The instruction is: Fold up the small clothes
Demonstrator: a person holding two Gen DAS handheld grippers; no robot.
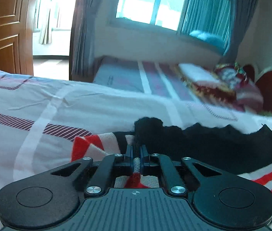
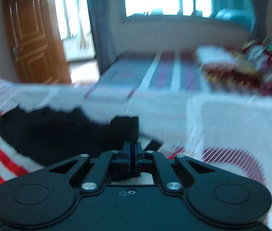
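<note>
Nearest in the left wrist view, the left gripper is clenched on a bunched edge of the small garment, a black knit piece with red, white and navy stripes, fabric pinched between its fingers. In the right wrist view the right gripper is likewise clamped on the garment's black edge, the cloth stretching away to its left. The garment lies across the white bedsheet with striped patches. Farther off, at right, sits a red patterned quilt; beyond are the window, grey curtains and, far left, a wooden door.
</note>
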